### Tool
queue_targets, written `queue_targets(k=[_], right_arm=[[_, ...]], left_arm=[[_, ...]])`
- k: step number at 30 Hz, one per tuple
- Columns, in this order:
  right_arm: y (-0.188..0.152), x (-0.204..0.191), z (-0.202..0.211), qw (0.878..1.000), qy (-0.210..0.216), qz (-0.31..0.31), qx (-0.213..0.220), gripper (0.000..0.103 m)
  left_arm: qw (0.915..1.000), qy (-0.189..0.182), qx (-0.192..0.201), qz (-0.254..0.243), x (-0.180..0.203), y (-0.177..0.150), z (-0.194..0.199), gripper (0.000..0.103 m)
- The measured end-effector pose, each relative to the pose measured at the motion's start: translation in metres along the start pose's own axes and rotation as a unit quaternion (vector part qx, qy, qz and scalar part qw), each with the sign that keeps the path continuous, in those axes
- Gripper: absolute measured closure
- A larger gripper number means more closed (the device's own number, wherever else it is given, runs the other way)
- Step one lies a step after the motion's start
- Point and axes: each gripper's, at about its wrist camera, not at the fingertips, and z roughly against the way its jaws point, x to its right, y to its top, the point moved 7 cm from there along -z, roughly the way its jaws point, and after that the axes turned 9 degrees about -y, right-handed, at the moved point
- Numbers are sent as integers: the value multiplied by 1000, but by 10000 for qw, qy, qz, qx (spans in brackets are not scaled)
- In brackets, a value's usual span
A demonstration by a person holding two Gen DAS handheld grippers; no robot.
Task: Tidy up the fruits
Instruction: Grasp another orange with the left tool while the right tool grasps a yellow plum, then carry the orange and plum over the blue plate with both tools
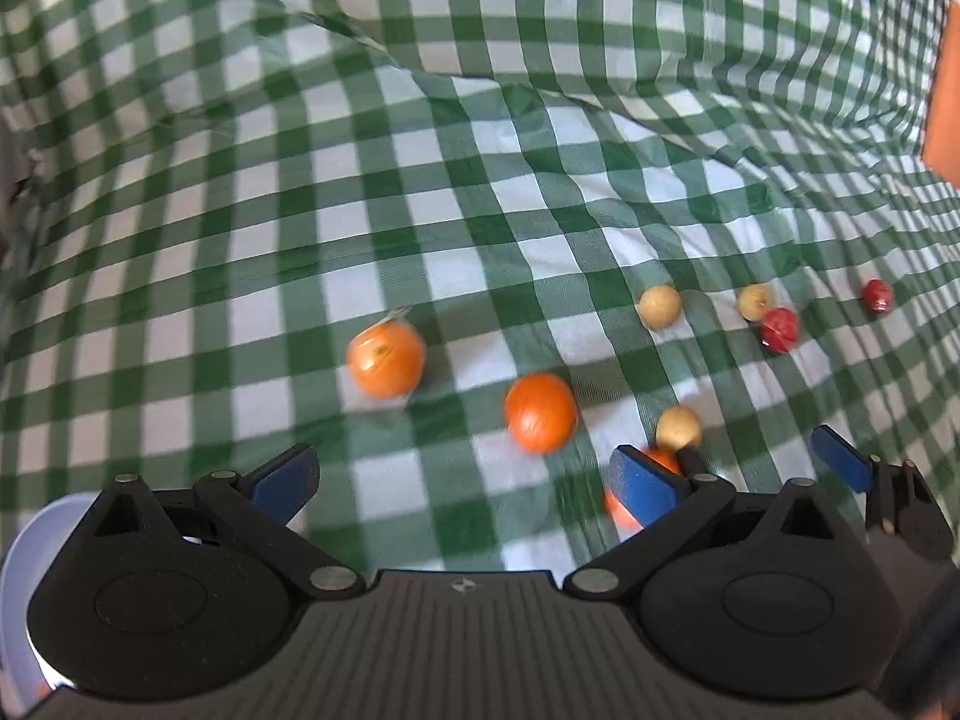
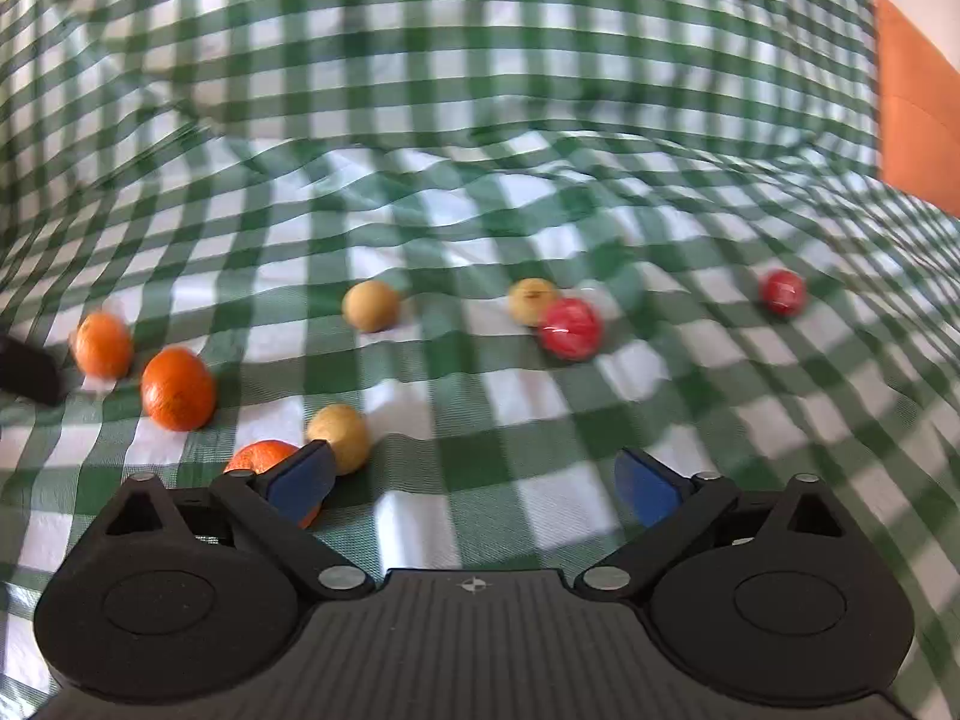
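Left wrist view: we hold the left gripper above a green-and-white checked cloth, its blue-padded fingers spread apart with nothing between them. Two oranges lie at mid-frame just ahead of the fingers; a third orange is partly hidden behind the right finger, and a tan fruit sits just above it. Toward the right of the frame lie two more tan fruits and two red fruits; one red fruit touches a tan one. A pale bowl rim shows at the lower left.

Right wrist view: we hold the right gripper open and empty over the same cloth. Oranges cluster at the left of the frame, tan fruits near the centre, and red fruits at centre right and far right. An orange panel fills the upper right edge.
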Motion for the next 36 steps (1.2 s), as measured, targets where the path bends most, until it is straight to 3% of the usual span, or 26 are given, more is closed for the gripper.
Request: queue_targets(k=[5,9,10,11,12,13,14,16,19,22,26,30,36], right_arm=[[-4,-24,-6,9975,225,594,295,5],[0,-25,-12,9977,352,440,366,6],[0,-25,-12,9976,401,415,386,13],[1,-26,-12,9972,475,403,410,28],[2,-27,-11,9967,551,416,428,38],[2,-29,-9,9960,638,448,448,52],[2,-32,-8,9951,706,499,488,62],[2,-37,-6,9929,864,603,544,75],[4,-31,-6,9948,731,495,501,75],[8,-5,0,9991,118,211,357,75],[18,23,42,9990,-17,-244,366,75],[24,20,113,9975,392,-156,564,75],[15,-25,214,9882,1458,15,468,75]], left_arm=[[9996,30,-260,55,-1,8,-42,0],[9991,-64,-341,247,-4,9,-58,1],[9992,-115,-261,275,-4,10,-58,2],[9993,-192,-158,288,-3,11,-56,15],[9991,-305,-135,263,-1,11,-56,42],[9986,-439,-200,204,3,12,-57,52],[9988,-443,-127,139,4,12,-55,68],[9985,-521,-167,101,6,11,-51,68],[9988,-442,-180,133,2,2,-35,68],[9989,-435,-133,105,-2,-17,1,68],[9992,-400,-48,84,-17,-53,65,68],[9990,-328,-34,302,-43,-93,126,68],[9982,80,105,591,-87,-145,200,68]])
